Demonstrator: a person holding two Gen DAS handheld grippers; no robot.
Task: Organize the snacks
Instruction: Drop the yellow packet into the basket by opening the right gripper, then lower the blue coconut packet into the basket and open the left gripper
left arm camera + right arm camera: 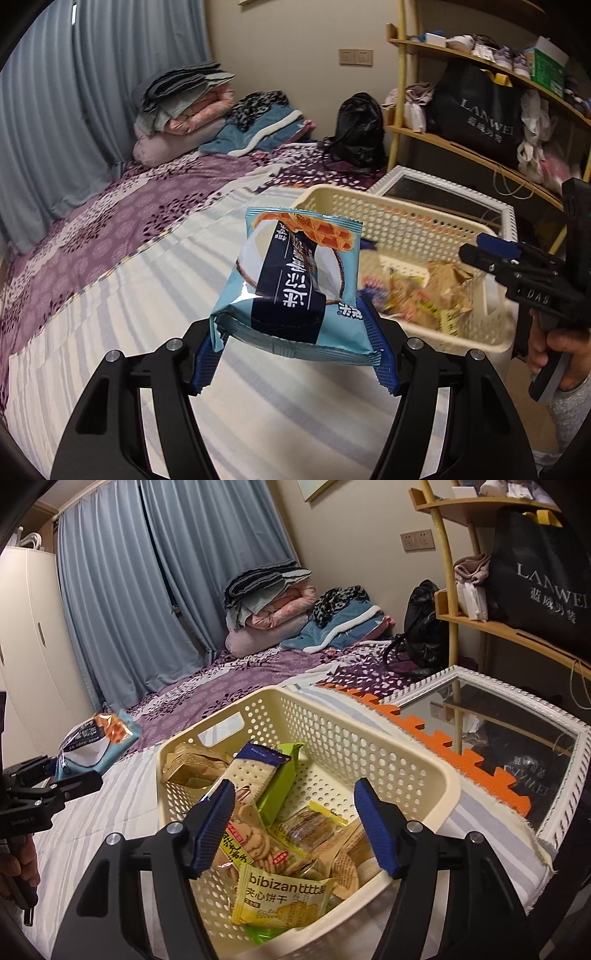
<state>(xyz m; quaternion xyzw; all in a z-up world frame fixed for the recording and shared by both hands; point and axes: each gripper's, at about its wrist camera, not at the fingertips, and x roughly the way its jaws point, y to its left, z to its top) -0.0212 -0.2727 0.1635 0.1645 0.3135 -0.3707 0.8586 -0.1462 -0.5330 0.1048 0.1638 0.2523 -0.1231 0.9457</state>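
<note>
My left gripper (295, 350) is shut on a light blue waffle snack packet (295, 280) and holds it above the striped bedsheet, left of a cream perforated basket (406, 218). The packet also shows in the right wrist view (96, 742), with the left gripper (79, 781) at the far left. My right gripper (295, 827) is open and empty, hovering over the basket (413, 775), which holds several snack packets, among them a yellow bibizan packet (280, 897) and a cracker packet (251, 771). The right gripper (469, 254) shows at the right of the left wrist view.
The basket sits on a bed (129, 295) with striped and purple floral sheets. Folded bedding (184, 110) and a black bag (358, 129) lie at the far end. A white-framed mirror (498, 731) and an orange foam mat (443, 746) lie right of the basket. A wooden shelf (480, 103) stands behind.
</note>
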